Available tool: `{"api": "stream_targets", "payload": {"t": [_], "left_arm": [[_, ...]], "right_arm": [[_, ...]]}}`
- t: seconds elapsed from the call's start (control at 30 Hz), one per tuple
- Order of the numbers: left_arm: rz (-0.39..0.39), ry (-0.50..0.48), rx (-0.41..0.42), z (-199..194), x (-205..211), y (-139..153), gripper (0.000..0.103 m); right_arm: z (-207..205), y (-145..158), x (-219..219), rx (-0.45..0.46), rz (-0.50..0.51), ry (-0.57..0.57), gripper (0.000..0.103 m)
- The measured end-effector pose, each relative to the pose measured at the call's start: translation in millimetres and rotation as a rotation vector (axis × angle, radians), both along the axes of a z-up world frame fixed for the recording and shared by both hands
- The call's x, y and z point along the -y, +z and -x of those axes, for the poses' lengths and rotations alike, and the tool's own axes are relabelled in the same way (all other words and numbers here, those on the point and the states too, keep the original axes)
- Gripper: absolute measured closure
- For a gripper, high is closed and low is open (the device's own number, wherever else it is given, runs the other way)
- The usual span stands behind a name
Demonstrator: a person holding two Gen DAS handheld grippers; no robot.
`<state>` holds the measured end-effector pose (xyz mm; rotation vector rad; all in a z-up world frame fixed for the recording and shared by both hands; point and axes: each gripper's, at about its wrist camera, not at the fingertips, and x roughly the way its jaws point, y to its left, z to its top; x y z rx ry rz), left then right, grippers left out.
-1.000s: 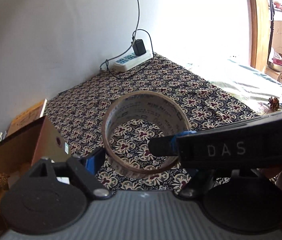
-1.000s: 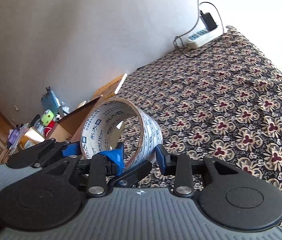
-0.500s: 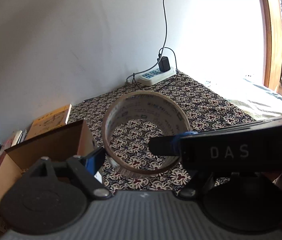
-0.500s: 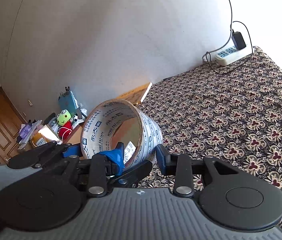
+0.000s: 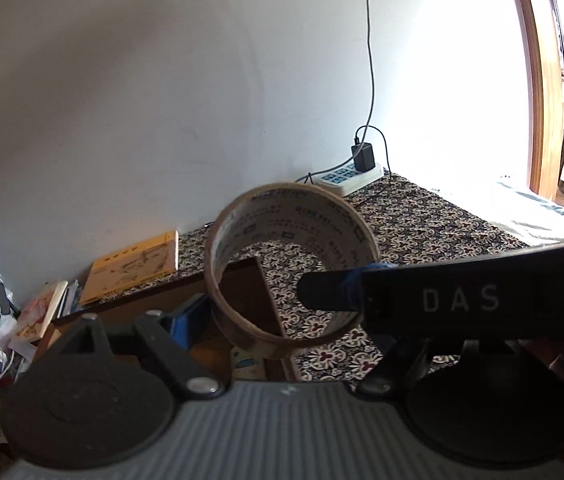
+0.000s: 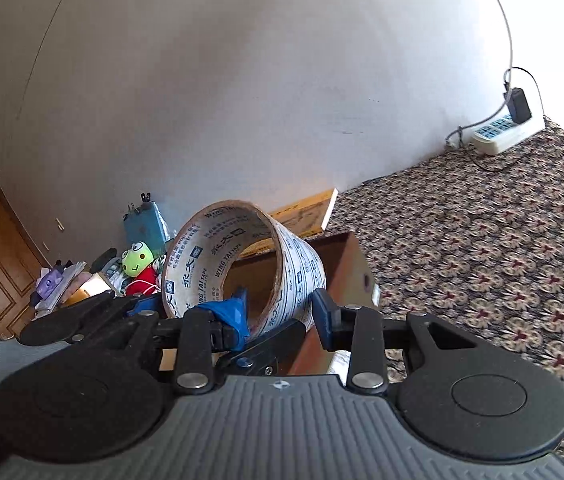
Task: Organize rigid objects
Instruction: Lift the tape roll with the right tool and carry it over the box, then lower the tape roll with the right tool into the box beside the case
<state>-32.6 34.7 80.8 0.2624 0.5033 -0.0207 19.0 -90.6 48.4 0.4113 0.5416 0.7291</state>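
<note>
A nearly used-up tape roll [image 5: 294,208] with blue print hangs in the air over an open cardboard box [image 5: 241,292]. My left gripper [image 5: 282,316] spans the roll's full width; its blue pad [image 5: 189,312] presses the roll's left side, and the other finger is hidden behind the right gripper's body. My right gripper [image 6: 277,312] pinches the roll's [image 6: 298,264] wall, one blue pad [image 6: 233,314] inside the ring and one outside. In the left wrist view the right gripper's finger [image 5: 322,292] reaches into the ring.
The box [image 6: 346,264] stands at the left edge of a flower-patterned cloth [image 6: 482,240]. A yellow book [image 5: 133,268] lies behind it by the white wall. A power strip [image 5: 350,178] with a plugged charger sits at the back. A frog plush [image 6: 137,258] and clutter lie further left.
Both grippers have carried the roll left and upward together, from over the patterned cloth to over the cardboard box. The grips have not changed. The toys and door came into view.
</note>
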Motion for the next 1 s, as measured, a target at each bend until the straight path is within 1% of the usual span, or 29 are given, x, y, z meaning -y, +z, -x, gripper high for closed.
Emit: {"api": "stream_targets", "payload": {"t": [0.2, 0.33, 0.4, 0.5, 0.6, 0.7, 0.83, 1.0], "left_arm": [[0.015, 0.048, 0.022, -5, -53, 5, 0.024], [0.027, 0.091, 0.000, -10, -87, 1, 0.024], [0.039, 0.114, -0.018, -12, -102, -4, 0.024], [0.051, 0.147, -0.054, -14, -124, -15, 0.024], [0.073, 0.173, -0.106, -18, -144, -29, 0.024], [0.091, 0.189, -0.161, -21, -160, -42, 0.024], [0.119, 0.206, -0.226, -25, -175, -57, 0.023], [0.140, 0.220, -0.263, -27, -188, -66, 0.022]], "right_arm": [[-12, 3, -51, 0.015, 0.016, 0.052, 0.085], [-20, -3, -83, -0.015, 0.038, 0.093, 0.085], [-23, -6, -99, -0.038, 0.058, 0.117, 0.085], [-26, -11, -124, -0.076, 0.113, 0.151, 0.085], [-26, -20, -147, -0.103, 0.177, 0.175, 0.085], [-29, -29, -163, -0.160, 0.218, 0.183, 0.085], [-35, -41, -173, -0.248, 0.219, 0.186, 0.085], [-36, -50, -183, -0.311, 0.216, 0.195, 0.082]]}}
